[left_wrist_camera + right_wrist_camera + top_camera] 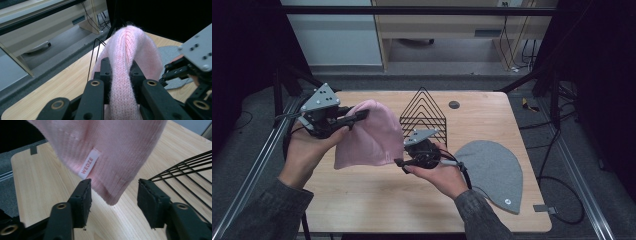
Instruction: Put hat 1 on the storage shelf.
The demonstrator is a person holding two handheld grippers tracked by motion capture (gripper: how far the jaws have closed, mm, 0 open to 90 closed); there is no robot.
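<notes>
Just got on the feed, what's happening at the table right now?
A person is holding up a pink knit beanie with the left gripper, whose jaws are clamped on a fold of it. The right gripper is open at the beanie's lower corner, not yet gripping. A grey beanie lies flat on the table, and a black wire rack stands behind.

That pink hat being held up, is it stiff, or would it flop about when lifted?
Probably floppy: the pink hat is soft knit and hangs down from the left gripper, which bunches it into a fold. Likely light, since one pinch holds it up. Its loose corner droops between the right gripper's open jaws, so it may sway.
</notes>
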